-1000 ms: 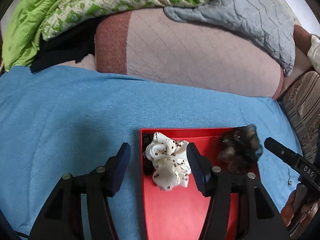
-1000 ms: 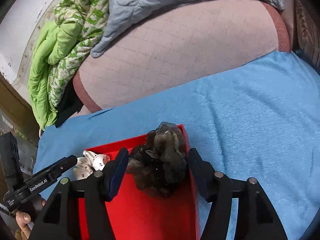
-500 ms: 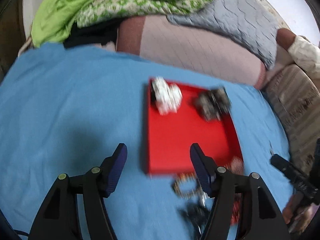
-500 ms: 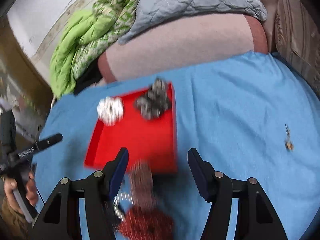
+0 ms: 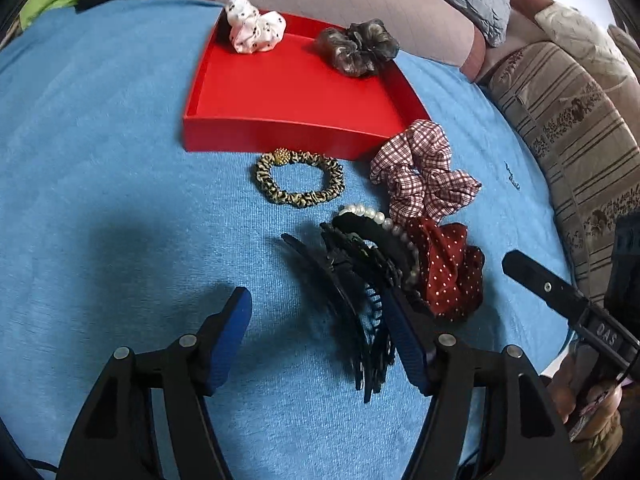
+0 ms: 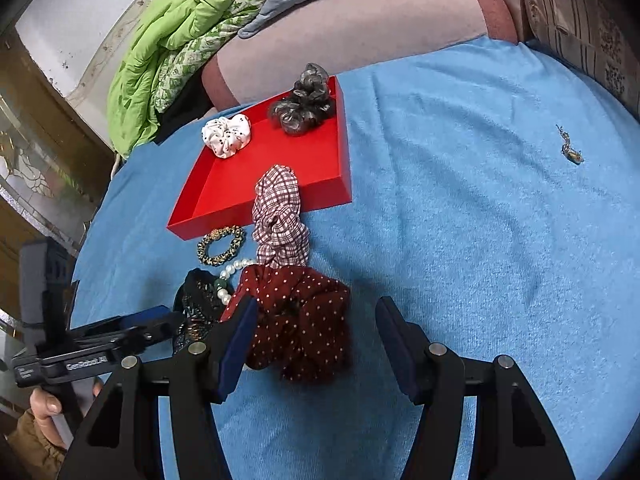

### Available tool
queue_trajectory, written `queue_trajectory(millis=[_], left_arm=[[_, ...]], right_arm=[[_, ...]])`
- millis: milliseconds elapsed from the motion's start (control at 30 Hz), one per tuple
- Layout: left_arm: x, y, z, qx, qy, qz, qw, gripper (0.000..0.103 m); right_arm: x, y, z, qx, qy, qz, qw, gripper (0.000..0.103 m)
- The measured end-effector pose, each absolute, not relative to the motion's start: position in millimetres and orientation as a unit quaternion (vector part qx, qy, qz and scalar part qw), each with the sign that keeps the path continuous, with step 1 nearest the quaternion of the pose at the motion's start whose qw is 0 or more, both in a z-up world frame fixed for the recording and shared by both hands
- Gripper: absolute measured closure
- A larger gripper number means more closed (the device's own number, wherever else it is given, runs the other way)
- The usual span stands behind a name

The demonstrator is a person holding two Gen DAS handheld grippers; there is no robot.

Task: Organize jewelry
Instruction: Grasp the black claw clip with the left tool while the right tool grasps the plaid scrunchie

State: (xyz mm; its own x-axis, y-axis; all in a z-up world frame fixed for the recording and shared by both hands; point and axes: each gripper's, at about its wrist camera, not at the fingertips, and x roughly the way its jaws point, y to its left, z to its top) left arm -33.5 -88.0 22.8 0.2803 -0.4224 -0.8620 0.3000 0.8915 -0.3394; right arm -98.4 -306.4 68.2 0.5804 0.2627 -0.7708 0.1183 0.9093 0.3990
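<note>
The left gripper (image 5: pixel 320 328) hangs with its jaws spread wide and nothing between them, low over the blue bedcover (image 5: pixel 100 160). Its right finger overlaps the black hair claws (image 5: pixel 352 280), whose lower teeth are hidden behind it, so I cannot tell how many clips lie in that dark tangle. The right gripper (image 6: pixel 316 334) is likewise wide and empty, with the dark red dotted scrunchie (image 6: pixel 300 320) lying partly between its fingers; the left finger covers the scrunchie's near edge.

Taking the red tray (image 5: pixel 256 136) as landmark: inside it, at the far end, sit the white spotted scrunchie (image 5: pixel 254 32) and the grey-brown scrunchie (image 5: pixel 356 50). Just before its near wall lies the leopard-print hair tie (image 5: pixel 300 178); the checked scrunchie (image 5: pixel 424 176) rests at its near right corner. Nearer than these, a pearl string (image 5: pixel 376 216) is half buried under a black band. Well off to the tray's right, a small metal trinket (image 6: pixel 570 148) lies alone, too small to identify.
</note>
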Motion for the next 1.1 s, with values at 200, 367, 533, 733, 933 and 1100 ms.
queue_trajectory(millis=[200, 367, 533, 733, 933, 1100], left_arm=[[-24, -84, 11, -0.074, 0.575, -0.23, 0.782, 0.068], [-20, -83, 10, -0.081, 0.572, -0.237, 0.781, 0.068], [-17, -82, 8, -0.089, 0.574, -0.241, 0.778, 0.07], [-16, -84, 9, -0.121, 0.582, -0.265, 0.759, 0.095], [-27, -82, 27, -0.131, 0.567, -0.282, 0.762, 0.1], [-37, -77, 55, -0.137, 0.546, -0.296, 0.772, 0.1]], right_arm=[[-93, -303, 68, 0.215, 0.449, 0.048, 0.866, 0.037], [-69, -295, 66, 0.207, 0.449, 0.044, 0.868, 0.037], [-36, -292, 59, 0.209, 0.458, 0.034, 0.864, 0.048], [-11, -292, 44, 0.218, 0.481, 0.023, 0.849, 0.089], [-27, -298, 63, 0.228, 0.456, 0.029, 0.86, 0.094], [-43, -300, 94, 0.231, 0.426, 0.039, 0.874, 0.094]])
